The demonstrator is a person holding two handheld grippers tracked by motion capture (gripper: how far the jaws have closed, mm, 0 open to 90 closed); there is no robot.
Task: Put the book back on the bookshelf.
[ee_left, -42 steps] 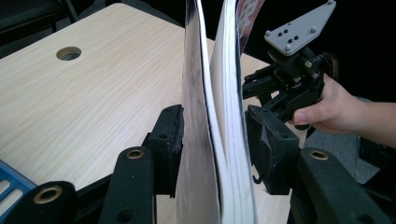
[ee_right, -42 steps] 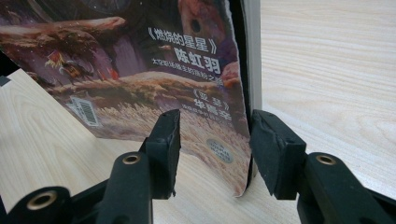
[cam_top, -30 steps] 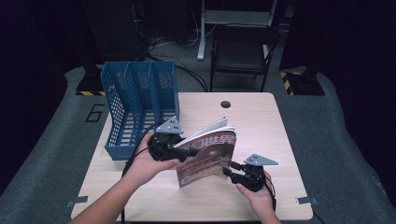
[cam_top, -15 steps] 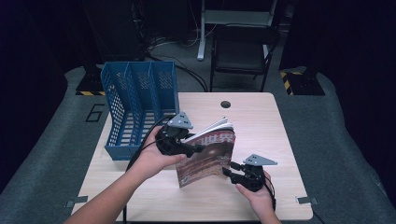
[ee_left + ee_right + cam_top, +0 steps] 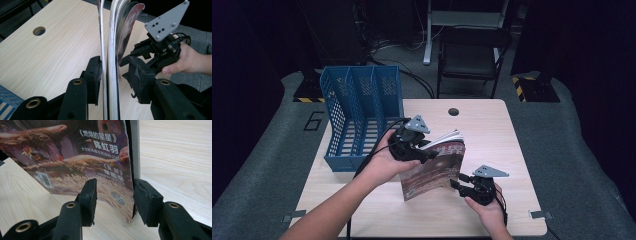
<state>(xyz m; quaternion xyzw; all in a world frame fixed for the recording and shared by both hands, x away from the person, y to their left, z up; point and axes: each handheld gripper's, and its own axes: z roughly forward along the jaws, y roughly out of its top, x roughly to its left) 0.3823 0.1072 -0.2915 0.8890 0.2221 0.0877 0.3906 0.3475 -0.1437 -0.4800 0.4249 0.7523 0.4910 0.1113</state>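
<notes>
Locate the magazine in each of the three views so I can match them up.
High view: the magazine stands on edge at table centre, between both grippers.
Left gripper view: its page edges rise up the middle, between that gripper's fingers.
Right gripper view: its cover fills the upper left.
Shared landmark: the wooden table.

Magazine (image 5: 434, 167) stands on table (image 5: 492, 125), right of rack (image 5: 357, 117).

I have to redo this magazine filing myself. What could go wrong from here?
The left gripper straddles the magazine, but one pad stands off, so it may slip. Its pages fan apart on top and could snag the file rack. The right gripper sits at a lower corner and could crease it.
</notes>
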